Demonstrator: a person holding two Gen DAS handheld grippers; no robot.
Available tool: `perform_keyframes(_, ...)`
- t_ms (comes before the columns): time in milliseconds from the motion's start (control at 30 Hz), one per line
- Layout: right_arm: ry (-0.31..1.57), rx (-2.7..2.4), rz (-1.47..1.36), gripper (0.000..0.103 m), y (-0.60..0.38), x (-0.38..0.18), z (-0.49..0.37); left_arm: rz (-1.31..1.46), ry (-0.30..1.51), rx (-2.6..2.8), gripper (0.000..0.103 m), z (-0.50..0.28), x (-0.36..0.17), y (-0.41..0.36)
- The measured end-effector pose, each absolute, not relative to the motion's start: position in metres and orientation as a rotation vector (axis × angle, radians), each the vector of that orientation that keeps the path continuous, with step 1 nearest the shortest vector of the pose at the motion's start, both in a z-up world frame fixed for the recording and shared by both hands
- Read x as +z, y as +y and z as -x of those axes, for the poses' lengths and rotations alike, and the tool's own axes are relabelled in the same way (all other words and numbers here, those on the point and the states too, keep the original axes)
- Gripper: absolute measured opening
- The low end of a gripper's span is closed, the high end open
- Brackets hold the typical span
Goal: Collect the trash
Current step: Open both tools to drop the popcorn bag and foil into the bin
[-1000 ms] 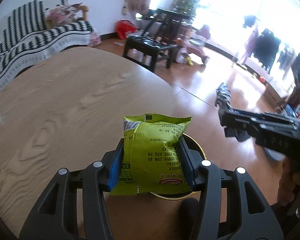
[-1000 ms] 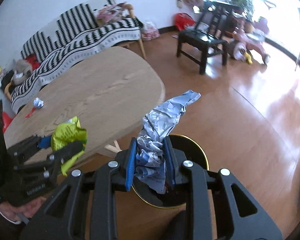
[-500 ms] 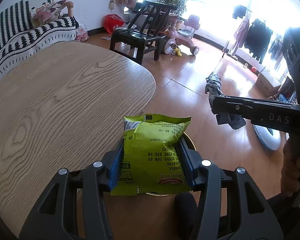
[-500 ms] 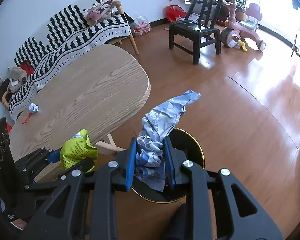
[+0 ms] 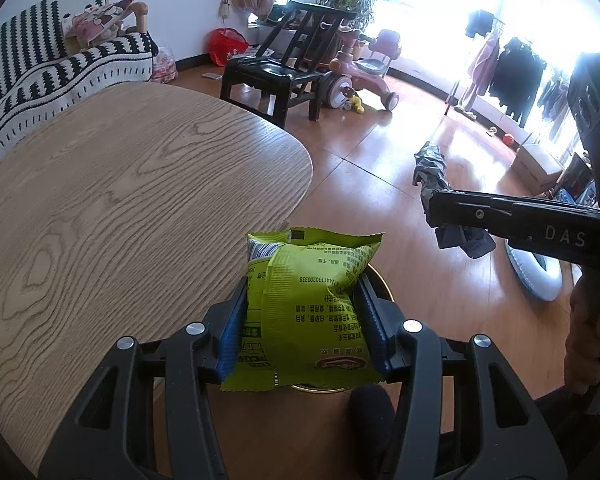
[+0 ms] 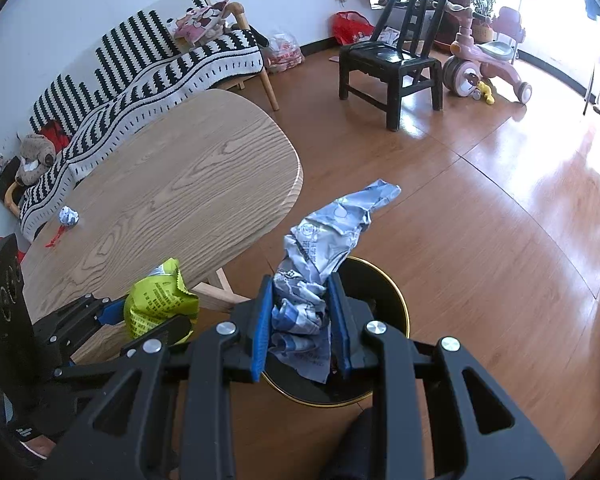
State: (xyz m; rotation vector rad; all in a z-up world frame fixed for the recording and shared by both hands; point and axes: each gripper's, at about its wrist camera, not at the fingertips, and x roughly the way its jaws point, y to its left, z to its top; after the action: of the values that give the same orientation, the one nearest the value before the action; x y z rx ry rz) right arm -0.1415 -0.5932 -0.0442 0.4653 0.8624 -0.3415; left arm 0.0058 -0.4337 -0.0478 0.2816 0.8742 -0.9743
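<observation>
Left wrist view: left gripper (image 5: 306, 320) clamps the green snack packet (image 5: 312, 312) mid-body, half open; it looks light, puffy, slippery. Right gripper (image 6: 300, 320) pinches the crumpled grey wrapper (image 6: 320, 256), nearly closed, over the near black bin (image 6: 396, 300); soft, weightless.

The oval light-wood bench (image 6: 172, 196) lies left of both tongs, bearing a crumpled silver foil ball (image 6: 69, 215) and a red scrap (image 6: 55, 237) at its far end. The glossy wooden floor (image 6: 500, 240) carries a round black gold-rimmed bin (image 6: 384, 280) below the tongs.
</observation>
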Motion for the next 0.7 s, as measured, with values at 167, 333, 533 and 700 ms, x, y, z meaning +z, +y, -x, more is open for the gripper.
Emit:
perform_keyframes(167, 0.861, -0.344, -0.469, 0.041, -0.5933, -0.0439, 0.1403, -0.27, 0.878, -0.985, 0.057, -0.0084, -0.0497, -0.435)
perform_keyframes(333, 0.837, -0.349, -0.471, 0.055, -0.5937, -0.0378, 0.1425, -0.259, 0.866, -0.985, 0.071, -0.0084, -0.0493, -0.4352)
perform_keyframes(533, 0.833, -0.347, -0.464, 0.058, -0.5954, -0.0373, 0.1403, -0.26, 0.866, -0.975, 0.073, -0.009, -0.0498, -0.4353)
perform_keyframes(700, 0.828, -0.34, -0.447, 0.061, -0.5944, -0.0363, 0.1363, -0.259, 0.864, -0.962, 0.076, -0.0101, -0.0479, -0.4323)
